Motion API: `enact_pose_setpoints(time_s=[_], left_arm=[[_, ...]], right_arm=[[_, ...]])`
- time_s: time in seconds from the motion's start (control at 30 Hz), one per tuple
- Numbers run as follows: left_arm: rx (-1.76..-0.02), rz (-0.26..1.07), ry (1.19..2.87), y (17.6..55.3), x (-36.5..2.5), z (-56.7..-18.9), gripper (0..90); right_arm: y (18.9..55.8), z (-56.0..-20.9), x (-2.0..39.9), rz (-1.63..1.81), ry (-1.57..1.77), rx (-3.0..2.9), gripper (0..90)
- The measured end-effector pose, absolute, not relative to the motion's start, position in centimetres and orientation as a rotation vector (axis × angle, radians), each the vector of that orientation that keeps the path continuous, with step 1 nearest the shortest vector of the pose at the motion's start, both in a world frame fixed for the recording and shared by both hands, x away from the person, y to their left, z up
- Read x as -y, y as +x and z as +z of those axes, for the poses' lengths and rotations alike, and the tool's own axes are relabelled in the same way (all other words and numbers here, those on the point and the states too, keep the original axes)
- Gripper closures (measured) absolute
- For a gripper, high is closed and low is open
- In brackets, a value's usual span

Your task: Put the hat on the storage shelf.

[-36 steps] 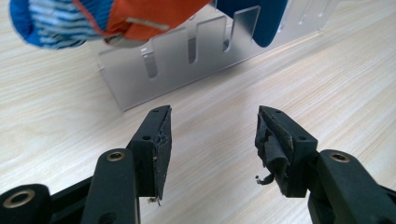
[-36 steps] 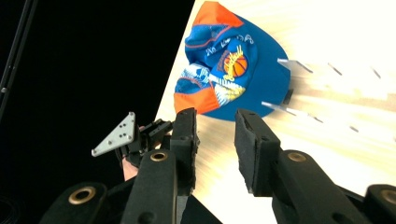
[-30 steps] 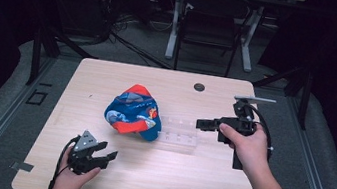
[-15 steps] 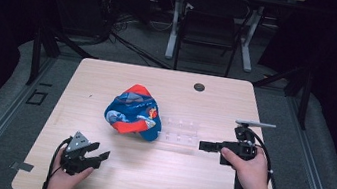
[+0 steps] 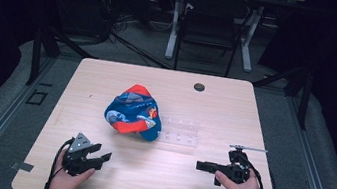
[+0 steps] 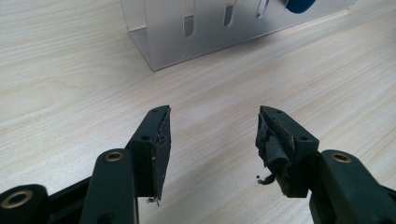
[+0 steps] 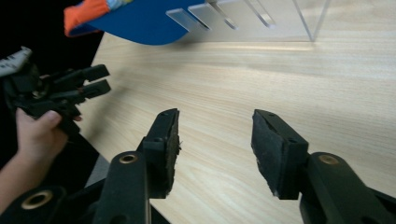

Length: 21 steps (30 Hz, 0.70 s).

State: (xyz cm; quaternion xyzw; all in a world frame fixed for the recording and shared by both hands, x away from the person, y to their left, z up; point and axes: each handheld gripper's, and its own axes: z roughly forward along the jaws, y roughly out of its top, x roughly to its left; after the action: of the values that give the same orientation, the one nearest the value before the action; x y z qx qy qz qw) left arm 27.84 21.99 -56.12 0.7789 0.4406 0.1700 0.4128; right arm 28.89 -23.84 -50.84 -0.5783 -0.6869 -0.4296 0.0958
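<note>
A blue, red and orange cap (image 5: pixel 132 110) lies near the middle of the wooden table (image 5: pixel 108 80), leaning against a clear slotted rack (image 5: pixel 180 131) on its right. At the front left, my left gripper (image 5: pixel 101 152) rests low with its jaws open and nothing between them. In the left gripper view it (image 6: pixel 212 135) faces the rack (image 6: pixel 224 28) across bare wood. My right gripper (image 5: pixel 199 166) is low at the front right and points left. Its jaws (image 7: pixel 215 140) have just been opening and are empty. Ahead of it are the cap (image 7: pixel 135 18), the rack (image 7: pixel 261 18) and the other gripper (image 7: pixel 79 86).
A round cable hole (image 5: pixel 199 87) sits near the table's far edge. Beyond the table stand a dark chair (image 5: pixel 211 25) and the white legs of another table (image 5: pixel 174 24). Bare wood (image 5: pixel 154 173) lies between the two grippers.
My right hand has come down and back toward the table's front edge, and its jaws stand wider. The left hand has shifted slightly toward the front. The cap and rack have not moved.
</note>
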Motion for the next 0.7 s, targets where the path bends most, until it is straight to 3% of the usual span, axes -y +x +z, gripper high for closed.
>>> enact_pose_setpoints(time_s=[0.17, 0.7], left_arm=[[-1.11, 0.428, 1.963, 27.8, -21.8, -56.2, 45.7], [-1.082, 0.413, 1.986, 27.7, -21.3, -56.4, 45.5]], right_arm=[[28.3, -52.7, 23.9, -1.291, -1.703, 2.058, 43.1], [27.5, -55.9, 24.1, -1.332, -1.766, 2.083, 39.6]])
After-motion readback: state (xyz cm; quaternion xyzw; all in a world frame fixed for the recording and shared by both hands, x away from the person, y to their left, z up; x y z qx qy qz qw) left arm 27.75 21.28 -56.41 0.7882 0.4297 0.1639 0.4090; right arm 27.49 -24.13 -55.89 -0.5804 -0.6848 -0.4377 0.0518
